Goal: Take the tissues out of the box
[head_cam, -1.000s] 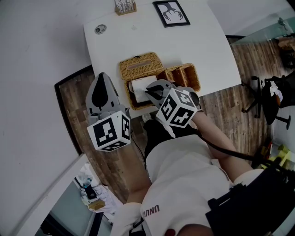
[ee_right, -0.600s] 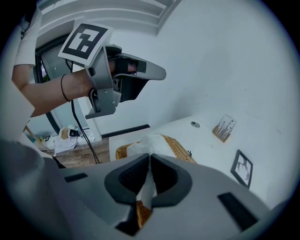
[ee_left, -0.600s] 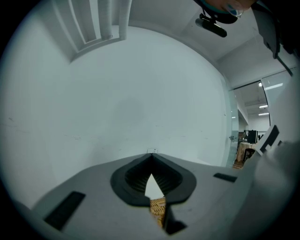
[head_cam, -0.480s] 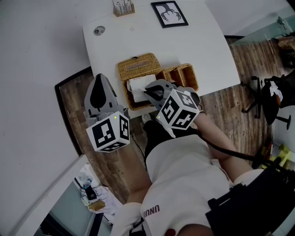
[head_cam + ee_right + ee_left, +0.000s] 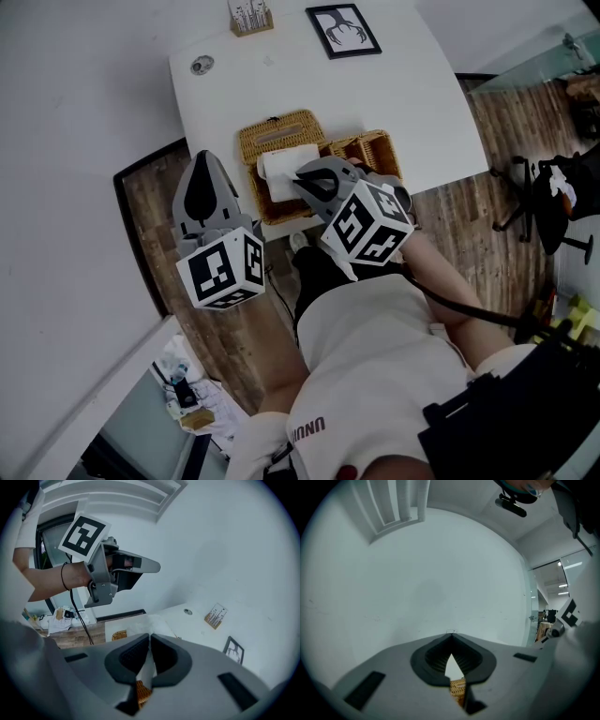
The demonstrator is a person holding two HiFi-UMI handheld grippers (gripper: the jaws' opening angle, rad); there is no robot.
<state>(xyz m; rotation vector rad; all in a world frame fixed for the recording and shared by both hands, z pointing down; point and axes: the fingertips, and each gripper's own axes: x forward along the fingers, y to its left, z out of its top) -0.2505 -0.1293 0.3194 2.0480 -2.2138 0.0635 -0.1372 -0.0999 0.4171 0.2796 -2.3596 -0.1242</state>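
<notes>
Noting the hazards first: the right hand-held gripper is pinching the white tissues by a thin fold only. Its own view shows the jaws pressed together on the sheet. The tissues lie in the open wicker box, which stands at the near edge of the white bench. In my judgement, a pull on so slight a hold may tear the sheet, or draw out one ply and leave the rest behind. The box looks light and nothing restrains it. Friction could lift it or drag it off the near edge, or knock it against the wicker organiser just beside it on the right. The left hand-held gripper has its jaws pressed together on nothing and offers no hold-down.

Pose: the right unit reaches in from the near right, marker cube toward the person, jaws angled down and far-left into the box. The left unit hangs over the wooden floor left of the bench, apart from the box and pointing to the far side.
</notes>
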